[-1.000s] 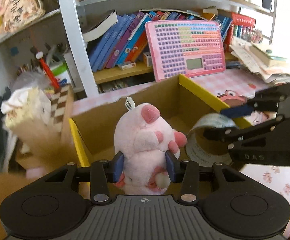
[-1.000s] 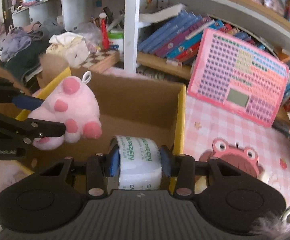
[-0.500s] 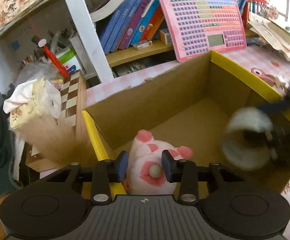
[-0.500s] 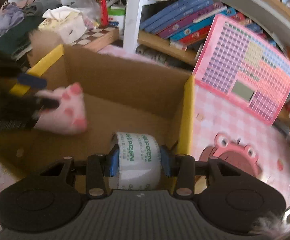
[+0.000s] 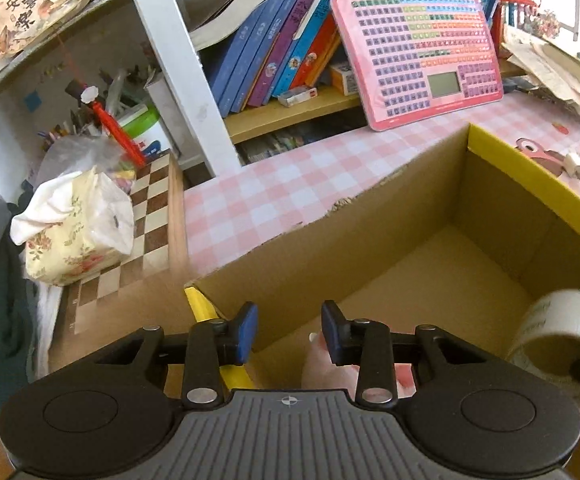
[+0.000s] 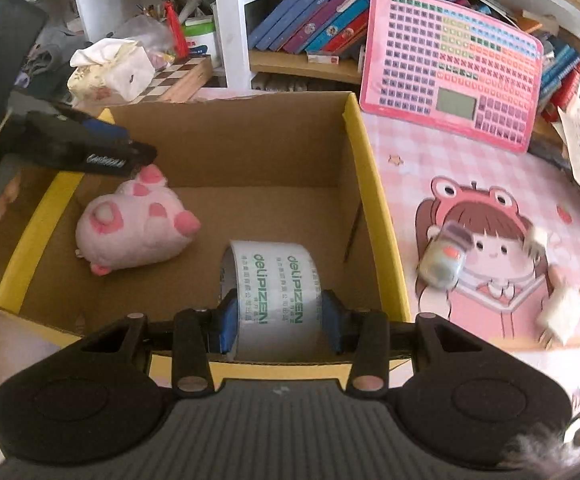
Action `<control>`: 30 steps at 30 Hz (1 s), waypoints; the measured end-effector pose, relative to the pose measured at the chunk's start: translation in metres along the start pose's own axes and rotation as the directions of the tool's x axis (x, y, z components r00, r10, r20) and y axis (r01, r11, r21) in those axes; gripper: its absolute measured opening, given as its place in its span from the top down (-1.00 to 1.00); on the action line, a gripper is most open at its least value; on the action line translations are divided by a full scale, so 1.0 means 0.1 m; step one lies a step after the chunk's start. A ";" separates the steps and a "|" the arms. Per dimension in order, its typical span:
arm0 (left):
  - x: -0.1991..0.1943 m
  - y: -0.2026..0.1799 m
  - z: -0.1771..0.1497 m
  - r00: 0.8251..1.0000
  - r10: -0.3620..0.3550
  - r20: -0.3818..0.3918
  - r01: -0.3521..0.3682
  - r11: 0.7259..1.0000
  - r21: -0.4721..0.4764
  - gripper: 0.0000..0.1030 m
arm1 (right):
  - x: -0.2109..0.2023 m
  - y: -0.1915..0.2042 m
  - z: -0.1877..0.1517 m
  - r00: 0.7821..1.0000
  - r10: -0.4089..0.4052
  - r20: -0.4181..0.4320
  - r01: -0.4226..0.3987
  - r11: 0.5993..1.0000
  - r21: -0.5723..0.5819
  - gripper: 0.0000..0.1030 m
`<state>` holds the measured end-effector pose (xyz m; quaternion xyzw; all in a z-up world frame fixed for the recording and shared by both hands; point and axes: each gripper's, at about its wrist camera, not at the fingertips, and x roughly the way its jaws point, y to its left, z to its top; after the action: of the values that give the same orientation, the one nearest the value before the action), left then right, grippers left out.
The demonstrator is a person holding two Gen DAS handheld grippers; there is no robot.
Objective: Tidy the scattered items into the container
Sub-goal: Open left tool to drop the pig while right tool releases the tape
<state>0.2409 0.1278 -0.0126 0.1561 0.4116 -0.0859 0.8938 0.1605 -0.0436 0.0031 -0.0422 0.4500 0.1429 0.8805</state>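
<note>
Two in play: pig and tape. Finds the plush pig (image 6: 130,228) lying on its side on the floor of the cardboard box (image 6: 370,184), toward the left wall, free of any grip, where half a second ago sat pinched between blue pads. Shows the left gripper (image 5: 288,330) spread wide and empty above the box's left rim, with the pig just below and a little right of its fingers. Counts that as one item delivered.

Keeps the tape roll (image 6: 278,272) clamped in the right gripper (image 6: 276,316), narrow on the roll's flat sides, low inside the box near the front wall and deeper than a moment back. Cannot tell whether touching the cardboard yet. Calls next, most likely, for parting those jaws and letting the roll settle. Warrants some care there: stands on its curved face, so may trundle toward the pig.

Leaves more to fetch afterward: a small blurred jar-like thing (image 6: 444,258) and a white piece (image 6: 558,314) out on the pink cloth (image 6: 430,152), right of the box and well apart from either gripper. Puts the tidy-up at partway, not near done.
</note>
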 end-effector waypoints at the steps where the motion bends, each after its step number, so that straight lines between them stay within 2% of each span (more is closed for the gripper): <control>1: -0.03 -0.02 -0.01 1.000 -0.003 0.013 0.003 1.000 -0.002 0.32 | -0.01 0.02 0.00 1.000 0.005 -0.001 -0.005 1.000 0.001 0.22; 4: -0.18 -0.11 -0.04 0.998 -0.013 0.062 0.013 1.000 -0.005 0.28 | 0.04 0.07 0.08 0.999 0.038 -0.007 -0.039 0.998 -0.040 0.22; 5: -0.26 -0.15 -0.07 0.996 -0.014 0.086 0.014 1.000 -0.008 0.20 | 0.06 0.08 0.13 0.999 0.041 -0.005 -0.041 0.997 -0.064 0.21; 7: -0.42 -0.20 -0.13 0.992 0.006 0.127 -0.004 1.000 -0.019 -0.03 | 0.07 0.11 0.20 0.999 0.022 0.029 -0.017 0.988 -0.152 -0.03; 8: -0.50 -0.22 -0.16 0.989 0.027 0.143 -0.023 0.999 -0.030 -0.18 | 0.03 0.12 0.24 0.998 0.004 0.066 0.009 0.982 -0.187 -0.24; 9: -0.57 -0.23 -0.20 0.986 0.048 0.159 -0.042 0.998 -0.042 -0.25 | -0.02 0.10 0.28 0.994 0.005 0.107 0.017 0.978 -0.208 -0.34; 11: -0.70 -0.23 -0.28 0.978 0.098 0.183 -0.087 0.994 -0.071 -0.30 | -0.16 0.07 0.37 0.982 0.021 0.190 0.026 0.969 -0.245 -0.38; 14: -0.77 -0.17 -0.36 0.969 0.175 0.176 -0.157 0.981 -0.114 -0.30 | -0.21 -0.04 0.47 0.963 -0.048 0.266 0.126 0.951 -0.283 -0.29; 16: -0.72 -0.09 -0.39 0.973 0.187 0.138 -0.166 0.975 -0.150 -0.24 | -0.09 -0.17 0.51 0.971 -0.087 0.223 0.147 0.952 -0.268 -0.09; 17: -0.68 -0.04 -0.40 0.977 0.177 0.118 -0.157 0.974 -0.164 -0.14 | -0.02 -0.25 0.52 0.979 -0.091 0.184 0.136 0.958 -0.253 0.14; 18: -0.64 -0.01 -0.42 0.982 0.161 0.098 -0.142 0.974 -0.174 0.11 | 0.05 -0.32 0.52 0.985 -0.090 0.147 0.124 0.964 -0.236 0.34; 19: -0.58 0.02 -0.42 0.987 0.140 0.076 -0.125 0.976 -0.176 0.24 | 0.13 -0.39 0.48 0.990 -0.087 0.107 0.108 0.971 -0.214 0.46; 21: -0.43 0.07 -0.42 0.996 0.082 0.038 -0.074 0.980 -0.187 0.73 | 0.19 -0.50 0.40 0.997 -0.040 0.061 0.049 0.987 -0.152 0.73; 23: -0.35 0.08 -0.39 0.997 0.064 0.037 -0.056 0.982 -0.179 0.76 | 0.17 -0.50 0.31 0.999 -0.011 0.048 0.016 0.994 -0.108 0.84; 30: -0.18 0.06 -0.21 0.997 0.067 0.032 -0.062 0.988 -0.143 0.81 | 0.15 -0.46 0.25 0.996 -0.058 0.068 0.061 0.998 -0.034 0.82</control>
<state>0.2159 0.1413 -0.0105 0.1037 0.3948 -0.0303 0.9124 0.2014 -0.0797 0.0035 -0.0665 0.4162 0.1260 0.8980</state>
